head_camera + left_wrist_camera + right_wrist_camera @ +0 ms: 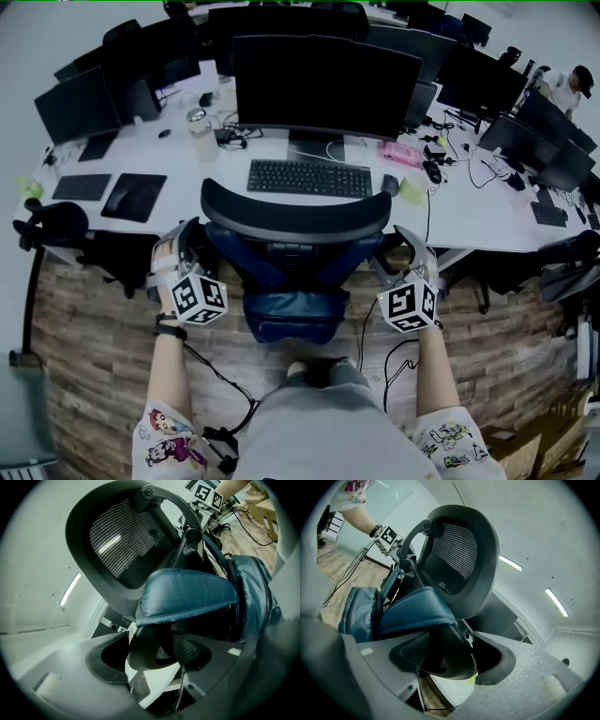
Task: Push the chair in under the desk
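Light: dim, cool; ceiling strips (509,563) glow white in both gripper views.
Distortion: strong fisheye, dark round corners.
Focus: nearest foreground soft; head view sharp at centre.

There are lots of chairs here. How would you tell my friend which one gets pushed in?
Find the biggest monitor in the middle of the white desk. The chair faces its keyboard. Unlike the plain black chairs to its left and right, it has a blue cushion.

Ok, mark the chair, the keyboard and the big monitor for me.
chair (295,217), head view, curved top of its back.
keyboard (309,178), head view, middle of the keys.
monitor (323,84), head view, centre of screen.
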Demonstrator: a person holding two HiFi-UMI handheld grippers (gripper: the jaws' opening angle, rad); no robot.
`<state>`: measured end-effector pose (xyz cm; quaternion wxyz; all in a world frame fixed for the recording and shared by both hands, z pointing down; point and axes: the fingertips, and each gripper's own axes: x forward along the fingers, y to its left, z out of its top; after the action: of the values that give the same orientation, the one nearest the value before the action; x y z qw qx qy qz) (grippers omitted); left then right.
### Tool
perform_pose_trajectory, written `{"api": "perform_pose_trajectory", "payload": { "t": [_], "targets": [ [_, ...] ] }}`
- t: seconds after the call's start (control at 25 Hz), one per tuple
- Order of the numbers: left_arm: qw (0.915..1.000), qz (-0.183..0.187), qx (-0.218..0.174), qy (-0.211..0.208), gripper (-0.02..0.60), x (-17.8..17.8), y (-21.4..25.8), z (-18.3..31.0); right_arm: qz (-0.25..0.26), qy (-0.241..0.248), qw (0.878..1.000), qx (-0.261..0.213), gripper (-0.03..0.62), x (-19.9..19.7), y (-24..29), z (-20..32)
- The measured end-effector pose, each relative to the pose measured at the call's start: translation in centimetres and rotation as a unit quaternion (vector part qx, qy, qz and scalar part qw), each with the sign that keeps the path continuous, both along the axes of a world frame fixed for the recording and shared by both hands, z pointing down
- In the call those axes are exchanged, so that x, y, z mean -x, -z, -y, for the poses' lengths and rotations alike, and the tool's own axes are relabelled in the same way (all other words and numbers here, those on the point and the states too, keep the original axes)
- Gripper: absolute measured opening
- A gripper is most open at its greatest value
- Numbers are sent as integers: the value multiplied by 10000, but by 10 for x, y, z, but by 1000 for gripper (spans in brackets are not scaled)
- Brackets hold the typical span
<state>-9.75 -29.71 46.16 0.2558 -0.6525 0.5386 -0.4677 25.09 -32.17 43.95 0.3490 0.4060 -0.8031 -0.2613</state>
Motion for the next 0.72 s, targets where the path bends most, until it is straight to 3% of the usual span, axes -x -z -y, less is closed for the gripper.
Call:
{"api": "perform_pose_trajectory", "payload": {
  "t": [0.44, 0.72],
  "targets": [
    [9991, -303, -79, 287, 299, 9, 9, -39, 379, -12, 9993, -49, 282, -1, 6, -27],
    [9956, -820, -197, 397, 298, -8, 20, -65, 968, -60, 9953, -20, 282, 1, 16, -53]
  ]
}}
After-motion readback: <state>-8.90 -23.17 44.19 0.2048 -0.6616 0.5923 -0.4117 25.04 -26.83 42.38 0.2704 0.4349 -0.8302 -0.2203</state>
